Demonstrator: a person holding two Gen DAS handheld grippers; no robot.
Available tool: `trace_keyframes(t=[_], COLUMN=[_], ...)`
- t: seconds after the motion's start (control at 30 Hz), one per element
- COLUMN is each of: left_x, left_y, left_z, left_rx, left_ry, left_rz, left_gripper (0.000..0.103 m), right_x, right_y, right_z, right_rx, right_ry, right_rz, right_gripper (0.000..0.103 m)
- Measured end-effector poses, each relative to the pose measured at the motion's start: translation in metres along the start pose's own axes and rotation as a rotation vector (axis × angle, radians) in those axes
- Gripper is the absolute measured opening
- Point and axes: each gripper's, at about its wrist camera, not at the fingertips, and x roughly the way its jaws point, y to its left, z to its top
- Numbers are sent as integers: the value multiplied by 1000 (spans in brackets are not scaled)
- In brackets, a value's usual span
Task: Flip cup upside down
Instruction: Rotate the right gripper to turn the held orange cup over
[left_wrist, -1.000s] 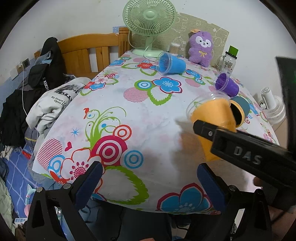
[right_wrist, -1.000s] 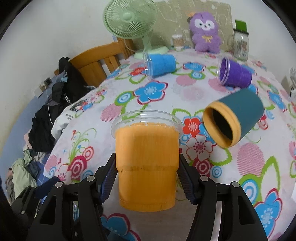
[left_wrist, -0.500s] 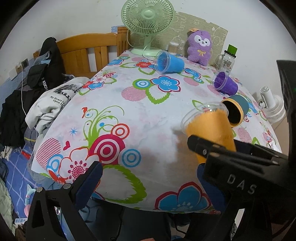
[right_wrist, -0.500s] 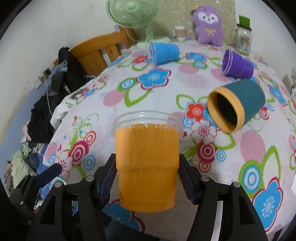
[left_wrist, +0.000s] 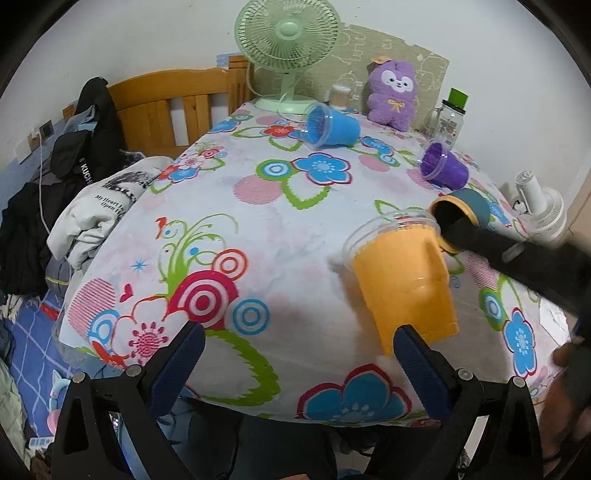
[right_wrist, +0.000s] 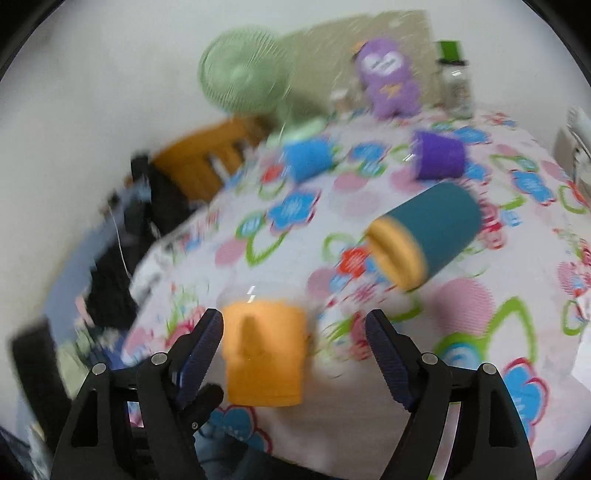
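Note:
An orange cup with a clear plastic rim (left_wrist: 404, 282) stands rim-down on the flowered tablecloth (left_wrist: 229, 236) near its front edge. In the right wrist view, which is blurred, the orange cup (right_wrist: 264, 354) sits between the spread fingers. My right gripper (right_wrist: 295, 332) is open and holds nothing; its dark body shows in the left wrist view (left_wrist: 517, 258) just right of the cup. My left gripper (left_wrist: 295, 350) is open and empty at the table's front edge, left of the cup.
A teal cup with an orange rim (left_wrist: 463, 214) lies on its side behind the orange cup. A purple cup (left_wrist: 443, 170) and a blue cup (left_wrist: 330, 125) lie further back. A green fan (left_wrist: 288, 48), a plush toy (left_wrist: 393, 96) and a jar (left_wrist: 448, 118) stand along the back.
My right gripper carried the orange cup down to the table near the front edge, then opened and let it go. The left gripper has barely moved.

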Motion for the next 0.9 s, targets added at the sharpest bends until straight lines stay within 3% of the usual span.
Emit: trace_keyframes(t=[0.2,0.5,0.67,0.8,0.9], left_x=[3,-3,1,2,10], left_y=[-23,-57,-66,-68,-71], left_z=[0,2,-1,-15,-19], left_rx=[22,69,48,-55,-78], left_ry=[19,-18,-6,-16,7], left_rz=[-66,-114,-101,-74,-41], left_gripper=[103,103,103,103,103], right_x=[-39,-46,-46,-41,-36], right_y=[-51,-96,-113,-123,-131], right_z=[7,-9,-14,-17,-18], right_rx=[114,192,215,230,243], right_ry=[-103,-99,-89,-81,-69], right_rz=[-52,-87,-82,-76,-75], right_gripper=[85,85,85,85,85])
